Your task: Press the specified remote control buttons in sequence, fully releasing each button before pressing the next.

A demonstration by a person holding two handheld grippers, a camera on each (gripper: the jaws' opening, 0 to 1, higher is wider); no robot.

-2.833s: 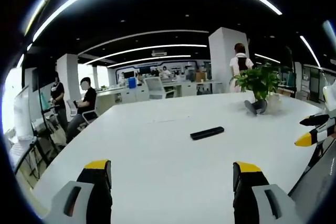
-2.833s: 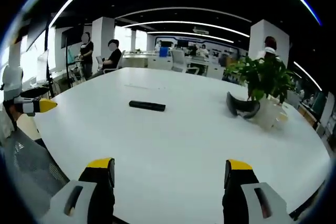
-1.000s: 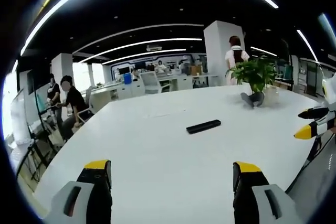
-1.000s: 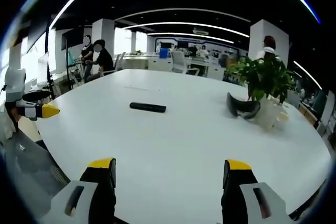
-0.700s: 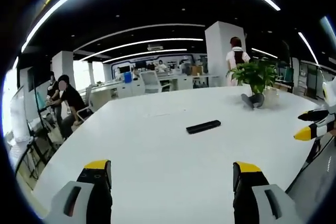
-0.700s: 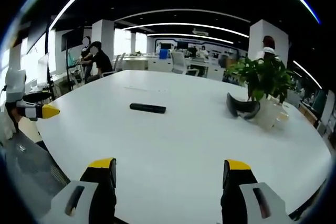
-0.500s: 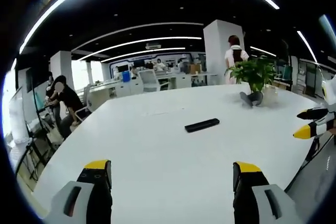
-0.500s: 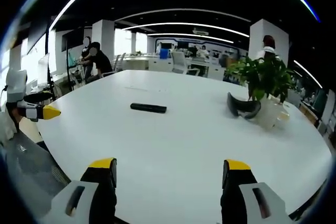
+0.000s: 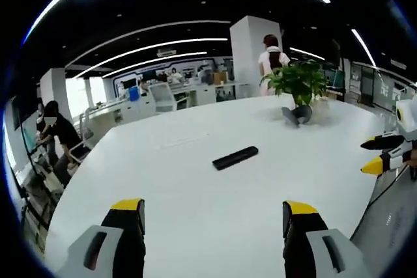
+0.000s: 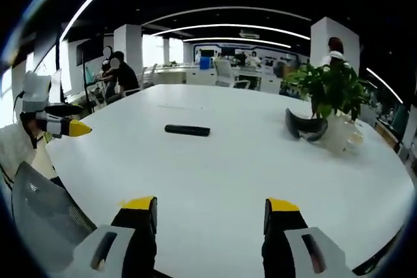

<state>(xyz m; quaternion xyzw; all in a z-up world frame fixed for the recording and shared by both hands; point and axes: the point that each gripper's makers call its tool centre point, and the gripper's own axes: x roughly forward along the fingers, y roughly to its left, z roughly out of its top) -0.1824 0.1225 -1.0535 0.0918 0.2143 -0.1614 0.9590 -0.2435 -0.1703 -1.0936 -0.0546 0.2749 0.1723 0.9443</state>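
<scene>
A slim black remote control (image 9: 234, 157) lies flat near the middle of the big white table (image 9: 195, 193); it also appears in the right gripper view (image 10: 187, 130). My left gripper (image 9: 212, 211) hovers over the table's near edge, open and empty, well short of the remote. My right gripper (image 10: 210, 205) is open and empty too, at the table's edge and far from the remote. Each gripper appears in the other's view: the right gripper (image 9: 381, 155) at the right edge, the left gripper (image 10: 62, 123) at the left edge.
A potted green plant (image 10: 332, 89) in a white pot stands at the table's far right, with a curved black object (image 10: 305, 128) beside it. A grey mesh chair back (image 10: 45, 219) is near the table's edge. People sit and stand at desks in the background.
Both views have shifted a little with the hands. The remote lies where it was. The right gripper's jaws stand slightly closer together than before, still open.
</scene>
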